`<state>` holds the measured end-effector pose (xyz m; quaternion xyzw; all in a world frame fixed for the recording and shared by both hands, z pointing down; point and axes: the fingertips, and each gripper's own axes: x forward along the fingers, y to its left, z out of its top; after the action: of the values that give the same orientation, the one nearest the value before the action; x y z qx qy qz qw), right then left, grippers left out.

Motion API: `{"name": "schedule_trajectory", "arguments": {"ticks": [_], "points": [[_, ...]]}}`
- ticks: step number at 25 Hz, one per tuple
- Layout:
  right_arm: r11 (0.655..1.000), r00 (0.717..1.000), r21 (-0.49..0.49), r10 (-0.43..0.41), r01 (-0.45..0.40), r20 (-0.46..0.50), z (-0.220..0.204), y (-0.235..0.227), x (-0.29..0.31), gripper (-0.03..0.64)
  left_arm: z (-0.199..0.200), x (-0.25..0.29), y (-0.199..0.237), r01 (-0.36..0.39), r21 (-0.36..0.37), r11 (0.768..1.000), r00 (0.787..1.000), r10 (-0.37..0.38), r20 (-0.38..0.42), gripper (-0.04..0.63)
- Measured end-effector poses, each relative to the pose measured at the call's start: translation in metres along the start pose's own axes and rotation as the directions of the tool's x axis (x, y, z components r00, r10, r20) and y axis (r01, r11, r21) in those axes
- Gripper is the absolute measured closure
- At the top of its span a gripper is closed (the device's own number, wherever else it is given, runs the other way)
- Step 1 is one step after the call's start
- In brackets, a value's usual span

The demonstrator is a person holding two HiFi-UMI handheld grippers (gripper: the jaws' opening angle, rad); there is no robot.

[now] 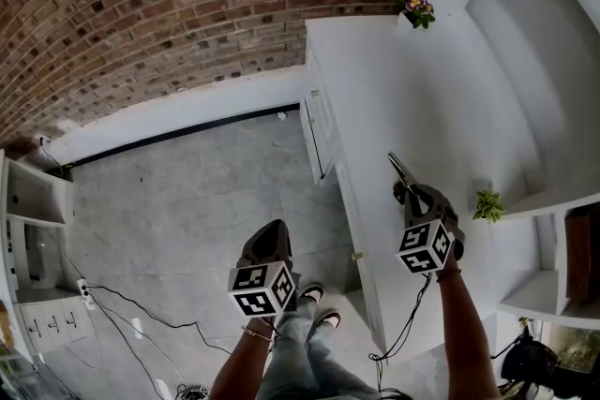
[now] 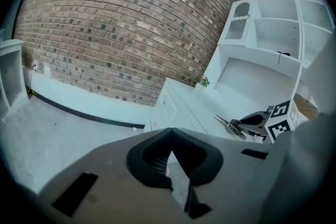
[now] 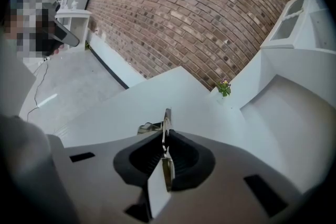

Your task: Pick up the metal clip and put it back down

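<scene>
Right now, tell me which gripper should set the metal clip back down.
Right. The right gripper is shut on the metal clip, over the white desk. The left gripper is shut on nothing and hangs over the floor, off the desk's edge.

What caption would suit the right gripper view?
Right gripper shut on the metal clip, held over a white counter, brick wall behind.

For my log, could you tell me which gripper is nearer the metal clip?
Right. The right gripper is shut on the metal clip above the counter; the left gripper hangs apart from it, over the floor.
</scene>
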<state>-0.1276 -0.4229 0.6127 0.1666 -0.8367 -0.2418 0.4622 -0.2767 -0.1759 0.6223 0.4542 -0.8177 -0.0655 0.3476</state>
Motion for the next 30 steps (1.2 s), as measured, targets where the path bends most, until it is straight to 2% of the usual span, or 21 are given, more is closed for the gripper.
{"name": "schedule_trajectory", "arguments": {"ticks": [6,18,26,30], "points": [[0.996,0.997,0.047,0.082,-0.082,0.013,-0.002,0.012,0.002,0.551,0.0,0.005,-0.003,0.015,0.01,1.0,1.0,-0.015,-0.015,0.589],[0.99,0.993,0.072,0.117,-0.118,0.022,-0.003,0.013,0.002,0.545,-0.005,0.005,-0.005,0.021,0.019,1.0,0.999,-0.02,-0.036,0.589],[0.987,0.99,0.074,0.142,-0.143,0.009,-0.007,0.018,0.002,0.512,-0.003,0.0,-0.008,0.027,0.033,0.999,0.998,-0.025,-0.053,0.589],[0.982,0.988,0.113,0.152,-0.153,0.018,-0.009,0.017,-0.004,0.496,0.001,-0.005,-0.011,0.029,0.054,0.998,0.998,-0.025,-0.059,0.589]]}}
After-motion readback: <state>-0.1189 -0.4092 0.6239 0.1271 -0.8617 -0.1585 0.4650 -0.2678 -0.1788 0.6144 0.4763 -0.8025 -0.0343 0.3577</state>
